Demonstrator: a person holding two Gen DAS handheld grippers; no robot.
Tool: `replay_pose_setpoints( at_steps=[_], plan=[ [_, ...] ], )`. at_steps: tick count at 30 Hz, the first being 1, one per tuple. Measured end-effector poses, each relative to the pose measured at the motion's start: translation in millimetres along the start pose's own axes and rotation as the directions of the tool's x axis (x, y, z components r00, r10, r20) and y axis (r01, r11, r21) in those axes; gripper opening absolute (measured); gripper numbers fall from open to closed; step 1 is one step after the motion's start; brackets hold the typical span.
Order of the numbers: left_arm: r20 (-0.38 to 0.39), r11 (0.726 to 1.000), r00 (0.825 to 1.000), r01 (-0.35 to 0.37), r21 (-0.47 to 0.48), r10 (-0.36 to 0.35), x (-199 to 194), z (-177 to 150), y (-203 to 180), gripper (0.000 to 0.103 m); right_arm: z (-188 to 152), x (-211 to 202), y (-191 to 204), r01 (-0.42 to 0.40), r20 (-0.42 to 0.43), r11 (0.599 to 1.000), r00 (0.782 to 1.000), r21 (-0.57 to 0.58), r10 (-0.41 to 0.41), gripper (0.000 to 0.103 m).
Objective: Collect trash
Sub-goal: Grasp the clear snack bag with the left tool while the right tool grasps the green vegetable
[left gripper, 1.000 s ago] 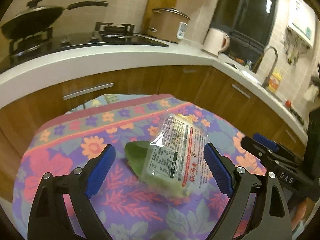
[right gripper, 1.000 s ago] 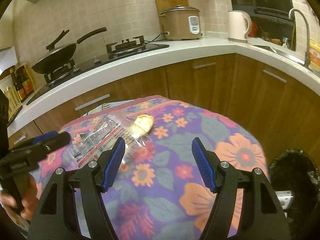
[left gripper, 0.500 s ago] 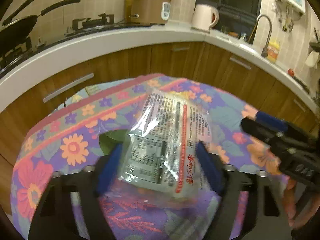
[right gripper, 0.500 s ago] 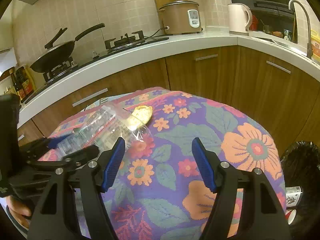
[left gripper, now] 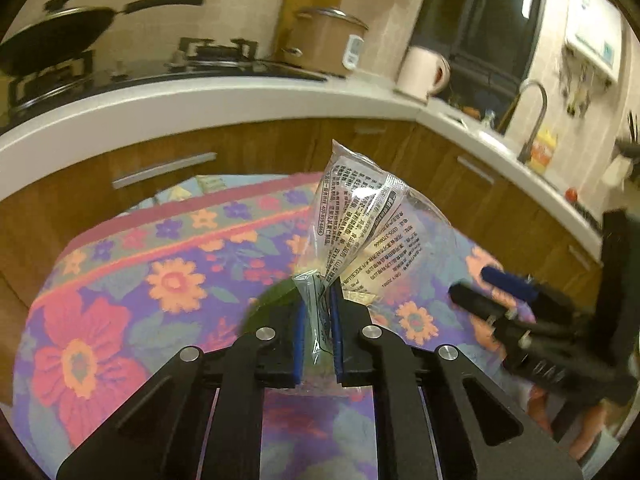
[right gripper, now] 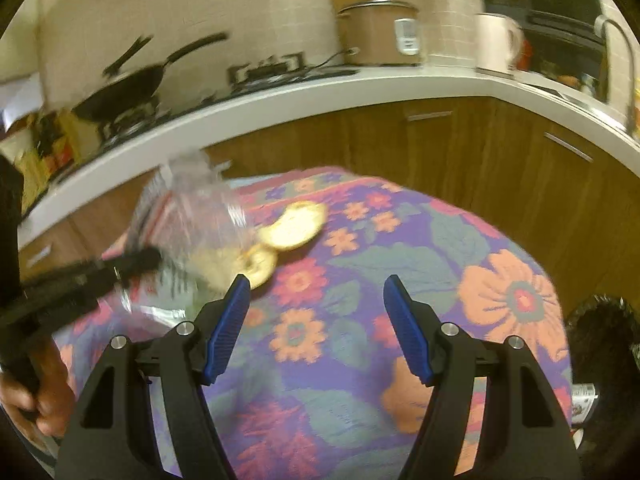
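My left gripper (left gripper: 318,312) is shut on a clear printed plastic wrapper (left gripper: 360,220) and holds it upright above the flowered tablecloth (left gripper: 120,300). A green leaf (left gripper: 276,296) lies on the cloth just under the wrapper. In the right wrist view the wrapper (right gripper: 192,216) is blurred at the left, held by the left gripper (right gripper: 136,260). Two pale round peel pieces (right gripper: 294,224) lie on the cloth beside it. My right gripper (right gripper: 316,300) is open and empty above the cloth, right of the peels. It also shows in the left wrist view (left gripper: 480,284).
A black-lined trash bin (right gripper: 600,360) stands at the table's right edge. Wooden cabinets and a white counter (left gripper: 200,100) curve behind the table, with a wok (left gripper: 52,48), a rice cooker (left gripper: 328,44), a kettle and a sink tap.
My left gripper closed on the wrapper and lifted it off the cloth, uncovering the leaf and the peel pieces. The right gripper stayed open, shifting slightly.
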State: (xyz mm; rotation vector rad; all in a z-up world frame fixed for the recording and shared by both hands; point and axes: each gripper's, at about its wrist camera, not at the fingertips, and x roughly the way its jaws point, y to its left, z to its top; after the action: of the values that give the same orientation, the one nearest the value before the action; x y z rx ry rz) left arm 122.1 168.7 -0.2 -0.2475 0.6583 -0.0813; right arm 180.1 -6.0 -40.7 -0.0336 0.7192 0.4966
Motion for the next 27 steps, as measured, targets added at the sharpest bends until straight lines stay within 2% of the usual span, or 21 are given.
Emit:
replay_pose_setpoints(
  at_steps=[2,5,7,10,13,16,17,18,21,23,25,27],
  plan=[
    [0.012,1.0,1.0,0.002,-0.026,-0.002,-10,-1,11,0.008,-2,7,16,-0.046,-0.056,0.999,0.997,-0.029,0.044,0.065],
    [0.041,0.996,0.997,-0.058,-0.073,0.061,-30,-6,34,0.008,-4,20,45,-0.093,-0.123,0.99,0.989,-0.102,0.081,0.065],
    [0.045,0.993,0.996,-0.066,-0.102,0.071,-37,-9,45,0.008,-5,32,63,-0.124,-0.168,0.981,0.981,-0.147,0.099,0.065],
    [0.036,0.986,0.999,-0.028,-0.165,0.035,-44,-16,65,0.009,-4,45,80,-0.167,-0.206,0.971,0.97,-0.17,0.131,0.065],
    [0.054,0.963,0.996,0.078,-0.259,-0.067,-52,-21,88,0.013,-1,47,89,-0.232,-0.218,0.957,0.957,-0.175,0.192,0.065],
    [0.068,0.956,0.996,0.074,-0.284,-0.057,-57,-22,103,0.017,-2,51,100,-0.254,-0.235,0.94,0.951,-0.227,0.201,0.065],
    [0.069,0.952,0.996,0.082,-0.294,-0.065,-57,-22,105,0.018,-2,54,106,-0.268,-0.249,0.931,0.946,-0.248,0.206,0.065],
    [0.079,0.938,0.991,0.126,-0.322,-0.106,-58,-23,111,0.02,-2,58,112,-0.284,-0.267,0.918,0.94,-0.277,0.21,0.065],
    [0.106,0.909,0.981,0.188,-0.371,-0.16,-61,-27,121,0.029,-1,67,130,-0.324,-0.298,0.881,0.928,-0.345,0.225,0.065],
    [0.104,0.902,0.982,0.185,-0.389,-0.156,-61,-29,127,0.029,0,74,142,-0.346,-0.315,0.85,0.922,-0.398,0.228,0.065],
    [0.111,0.884,0.977,0.212,-0.417,-0.182,-59,-31,132,0.029,2,83,151,-0.344,-0.322,0.831,0.923,-0.438,0.212,0.065],
    [0.113,0.876,0.975,0.221,-0.428,-0.19,-57,-33,135,0.029,7,90,158,-0.366,-0.333,0.815,0.915,-0.45,0.227,0.065]
  ],
)
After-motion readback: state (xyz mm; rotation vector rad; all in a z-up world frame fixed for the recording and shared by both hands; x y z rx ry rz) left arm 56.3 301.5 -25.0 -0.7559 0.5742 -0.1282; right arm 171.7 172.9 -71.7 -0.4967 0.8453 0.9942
